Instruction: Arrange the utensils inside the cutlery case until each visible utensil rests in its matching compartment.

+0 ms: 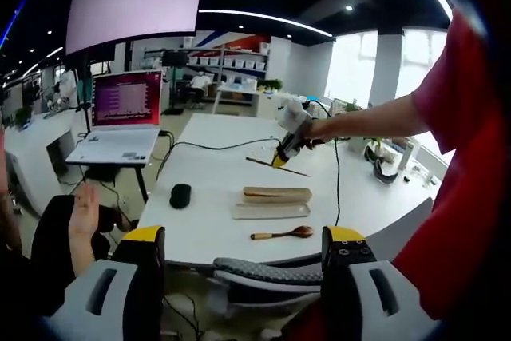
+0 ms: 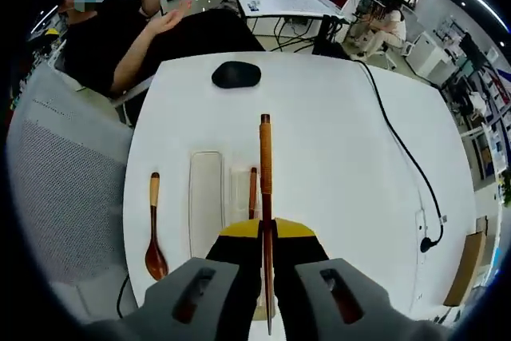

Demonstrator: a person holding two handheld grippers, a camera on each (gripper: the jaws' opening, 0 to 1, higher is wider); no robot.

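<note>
**Chopstick held over the white bench, spoon and case lying below**

In the right gripper view the right gripper [image 2: 267, 237] has its jaws clenched on a brown chopstick [image 2: 265, 173], which runs straight ahead from between the yellow-tipped jaws, above the bench [image 2: 335, 157]. Under it lies the cutlery case [image 2: 243, 193] with a second brown stick [image 2: 252, 192] resting in it; the pale lid [image 2: 206, 201] lies flat just beside the case, and a wooden spoon [image 2: 153, 229] lies beside the lid near the bench edge — bowl toward the camera. A black mouse [image 2: 236, 74] sits at the far side, a black cable [image 2: 399, 145] trails across the bench, and a person in black [image 2: 120, 37] sits beyond with a raised hand.

In the left gripper view the left gripper [image 1: 243, 249] hangs well back from the bench [image 1: 207, 189], its jaws released and holding nothing. From here the right gripper [image 1: 281, 156] shows held over the far side of the bench by an outstretched arm; the case [image 1: 276, 195], lid [image 1: 271, 211], spoon [image 1: 283, 234] and mouse [image 1: 180, 195] lie on the surface — a laptop [image 1: 124, 113] stands on a side table to the left.
</note>
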